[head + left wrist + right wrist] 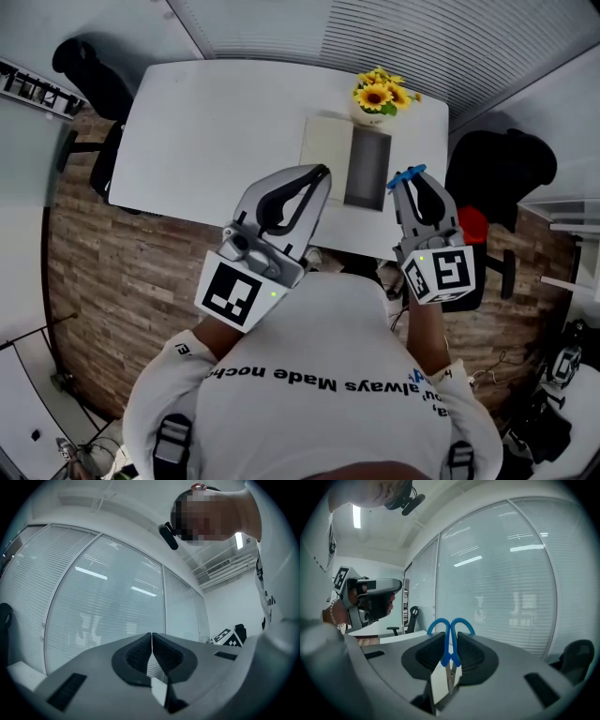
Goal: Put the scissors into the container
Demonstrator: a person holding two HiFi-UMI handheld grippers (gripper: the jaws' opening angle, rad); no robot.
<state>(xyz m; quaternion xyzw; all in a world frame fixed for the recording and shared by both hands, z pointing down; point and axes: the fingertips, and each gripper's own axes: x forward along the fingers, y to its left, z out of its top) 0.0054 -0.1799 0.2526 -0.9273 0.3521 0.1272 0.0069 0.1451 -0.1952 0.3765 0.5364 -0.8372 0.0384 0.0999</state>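
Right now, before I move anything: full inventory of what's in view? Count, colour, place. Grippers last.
White rectangular table: one, white, centre of the head view.
Sunflower bunch in a pale pot: one, yellow, far edge of the table.
Grey rectangular container: one, grey, on the table just nearer than the flowers.
Cream flat panel: one, cream, on the table along the container's left side.
Black office chairs: two, black, one left of the table, the other right of it.
Blue-handled metal scissors: one, blue handles, clamped in the right gripper, handles pointing outward.
Left gripper: one, grey, jaws together, empty.
Right gripper: one, grey, shut on the scissors, beside the container.
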